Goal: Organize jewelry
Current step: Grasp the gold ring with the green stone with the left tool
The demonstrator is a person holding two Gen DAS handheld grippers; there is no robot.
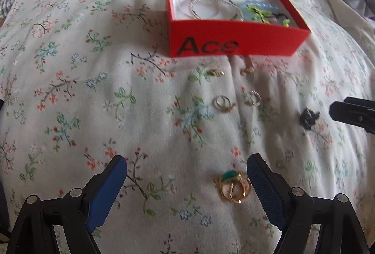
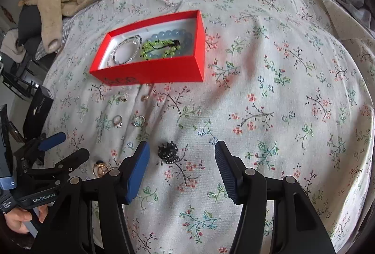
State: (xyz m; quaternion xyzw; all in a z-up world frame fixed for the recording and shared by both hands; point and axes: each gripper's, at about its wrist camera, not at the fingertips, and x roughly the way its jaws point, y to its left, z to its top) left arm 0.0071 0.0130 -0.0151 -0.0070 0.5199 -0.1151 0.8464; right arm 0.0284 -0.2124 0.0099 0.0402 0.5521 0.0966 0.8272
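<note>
Where the left wrist camera looks down on the floral bedsheet [image 1: 70, 89], a red box [image 1: 234, 40] shows "Ace" in black on its near wall. Inside lie two silver bangles [image 1: 214, 7], a pale blue bead bracelet [image 1: 264, 7] and a green bead piece [image 1: 262, 13]. On the sheet in front of the box sit four small rings or earrings in two rows, the nearest pair at [image 1: 223, 104] and [image 1: 255, 98]. A gold cluster with a green stone [image 1: 234, 186] lies between the spread left tongs [image 1: 186, 175], close to the right-hand finger. A black claw clip [image 1: 309, 118] sits further right.

From the right wrist camera, the right tongs [image 2: 182, 157] are spread wide, holding nothing, with the claw clip [image 2: 168, 153] just ahead, nearer the left finger. The box [image 2: 152, 68] stands beyond. The left tongs [image 2: 63, 146] carry "GenRobot.AI" on the body, the gold cluster [image 2: 100, 168] beside them.
</note>
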